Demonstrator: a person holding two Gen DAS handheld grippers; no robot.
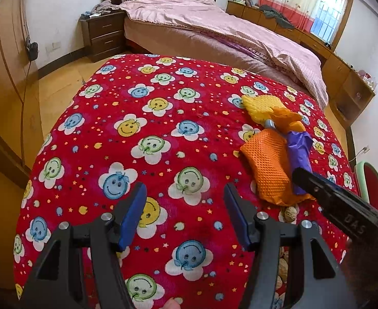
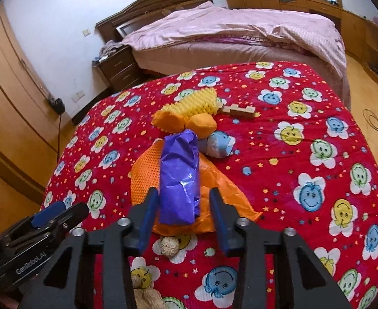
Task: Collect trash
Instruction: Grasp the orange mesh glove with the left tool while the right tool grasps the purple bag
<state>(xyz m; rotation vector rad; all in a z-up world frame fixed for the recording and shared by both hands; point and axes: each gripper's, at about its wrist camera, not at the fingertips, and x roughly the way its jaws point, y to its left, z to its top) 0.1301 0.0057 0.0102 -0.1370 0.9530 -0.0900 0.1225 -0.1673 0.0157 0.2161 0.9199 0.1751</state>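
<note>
A heap of trash lies on the red smiley-flower cloth (image 2: 304,134): a crumpled purple wrapper (image 2: 179,177) on orange foam netting (image 2: 145,172) and orange plastic (image 2: 225,193), orange paper balls (image 2: 201,125), yellow foam netting (image 2: 194,103), a grey-blue wad (image 2: 218,144), a walnut (image 2: 170,246). My right gripper (image 2: 182,213) is open, its blue pads either side of the purple wrapper's near end. My left gripper (image 1: 186,211) is open and empty over bare cloth, left of the heap (image 1: 271,170).
A wooden puzzle piece (image 2: 240,109) lies beyond the yellow netting. More walnuts (image 2: 147,296) lie at the near edge. A bed with a pink quilt (image 2: 240,28) stands behind the table, a nightstand (image 2: 119,69) at its left, wardrobes (image 2: 8,82) along the left wall.
</note>
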